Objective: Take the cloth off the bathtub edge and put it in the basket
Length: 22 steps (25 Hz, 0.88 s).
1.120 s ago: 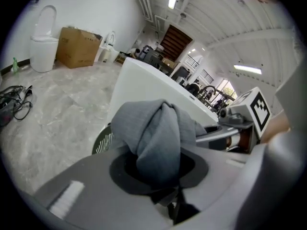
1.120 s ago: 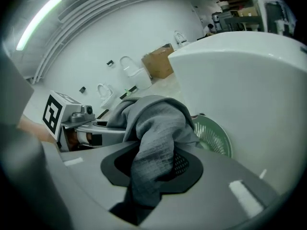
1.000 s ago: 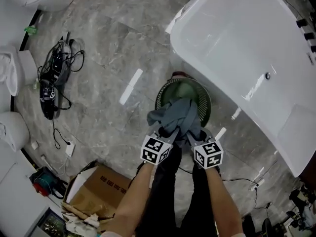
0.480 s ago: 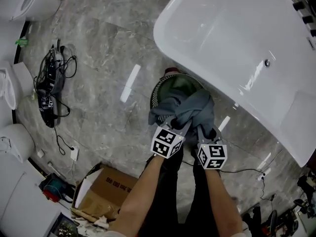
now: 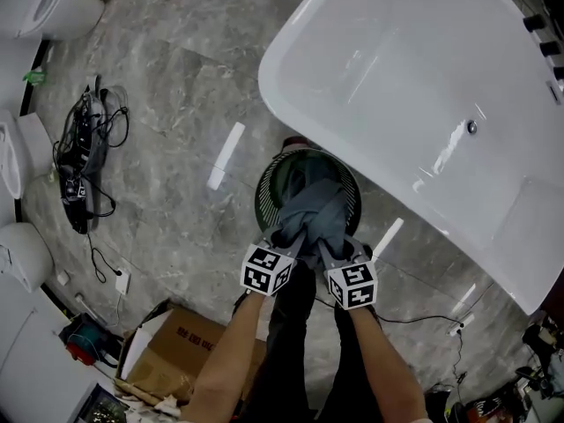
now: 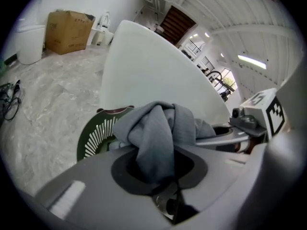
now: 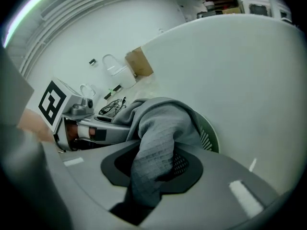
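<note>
Gripping the grey cloth point(image 5: 313, 208) with the left tongs point(image 5: 290, 236) and the right tongs point(image 5: 327, 244) side by side, each nearly closed and pinched on a fold, holding the bunched bundle over the mouth of the dark green basket point(image 5: 264, 186) on the marble floor point(image 5: 176, 104) just beside the white bathtub point(image 5: 397, 60).

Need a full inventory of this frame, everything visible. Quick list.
bathtub: 1, white, upper right
basket: 1, dark green, on the floor beside the bathtub
cloth: 1, grey, bunched over the basket
cardboard box: 1, brown, lower left
cables: 1 tangle, black, on the floor at left
toilet: 1, white, top left corner
left gripper: 1, grey, shut on the cloth
right gripper: 1, grey, shut on the cloth
forearms: 2, bare, bottom centre
</note>
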### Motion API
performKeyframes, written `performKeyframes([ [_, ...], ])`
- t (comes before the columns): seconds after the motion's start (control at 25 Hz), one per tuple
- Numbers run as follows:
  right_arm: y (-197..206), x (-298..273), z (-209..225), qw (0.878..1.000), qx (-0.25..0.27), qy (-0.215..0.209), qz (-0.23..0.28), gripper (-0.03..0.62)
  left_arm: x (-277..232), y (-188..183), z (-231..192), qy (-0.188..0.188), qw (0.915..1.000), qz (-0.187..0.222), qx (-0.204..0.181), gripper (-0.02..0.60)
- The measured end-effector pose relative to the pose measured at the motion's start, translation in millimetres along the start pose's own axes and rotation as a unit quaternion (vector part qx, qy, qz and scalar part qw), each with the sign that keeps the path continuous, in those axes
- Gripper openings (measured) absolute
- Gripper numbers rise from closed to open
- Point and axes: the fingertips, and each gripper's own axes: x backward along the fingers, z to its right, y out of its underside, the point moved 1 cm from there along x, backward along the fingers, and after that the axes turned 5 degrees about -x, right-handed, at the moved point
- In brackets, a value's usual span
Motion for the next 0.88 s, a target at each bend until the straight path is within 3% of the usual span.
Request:
performKeyframes([
  [0.24,13,-57,3,0.999,0.03,-0.011,-0.013,0.094,-15,32,-44,-0.031,0.9992,0.002,0.023,0.123],
  [0.4,16,-78,13,0.999,0.039,0.004,-0.003,0.094,-26,39,-59,-0.039,0.9987,0.015,0.029,0.123],
  [0.56,18,-81,26,0.998,0.042,0.036,-0.006,0.107,-25,39,-61,-0.035,0.9984,0.026,0.035,0.124],
  [0.68,12,-71,38,0.998,0.025,0.062,-0.009,0.154,-17,44,-58,-0.034,0.9982,0.023,0.044,0.135],
  [0.88,-3,-46,36,0.997,0.036,0.073,-0.002,0.161,1,40,-52,-0.034,0.9979,0.023,0.05,0.143],
])
